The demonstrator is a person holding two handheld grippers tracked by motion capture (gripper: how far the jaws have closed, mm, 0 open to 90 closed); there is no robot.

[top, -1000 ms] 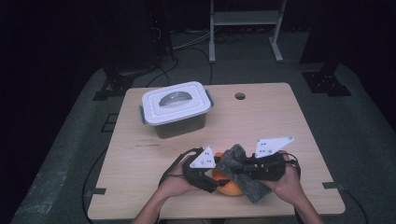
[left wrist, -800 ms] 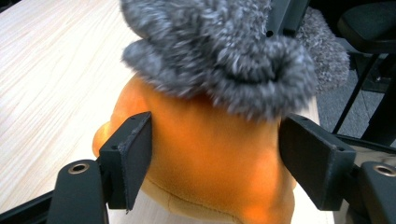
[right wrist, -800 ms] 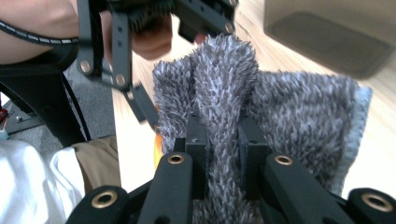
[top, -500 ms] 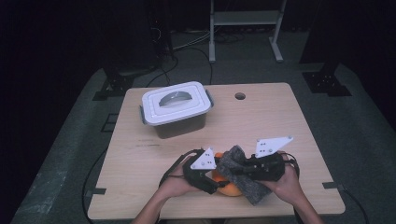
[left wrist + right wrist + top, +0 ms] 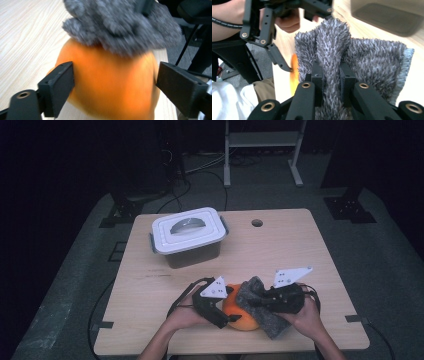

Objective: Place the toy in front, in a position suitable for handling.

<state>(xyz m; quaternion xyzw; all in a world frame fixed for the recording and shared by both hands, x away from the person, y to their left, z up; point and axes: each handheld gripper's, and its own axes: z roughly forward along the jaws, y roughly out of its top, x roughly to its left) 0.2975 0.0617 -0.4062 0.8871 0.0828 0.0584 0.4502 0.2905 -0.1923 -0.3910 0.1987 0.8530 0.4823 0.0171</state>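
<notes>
Pale wooden table (image 5: 300, 250) in seemingly dark room.

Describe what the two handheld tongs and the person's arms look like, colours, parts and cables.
Both tongs are black. The left tongs and the right tongs each carry a pale grey three-cornered plate with small dark dots on top. Their jaws are flat, blocky black pads on black link arms with brass-coloured pivot rings. A black cable loops from each onto the table. The forearms are bare, no sleeves in the high view.
</notes>
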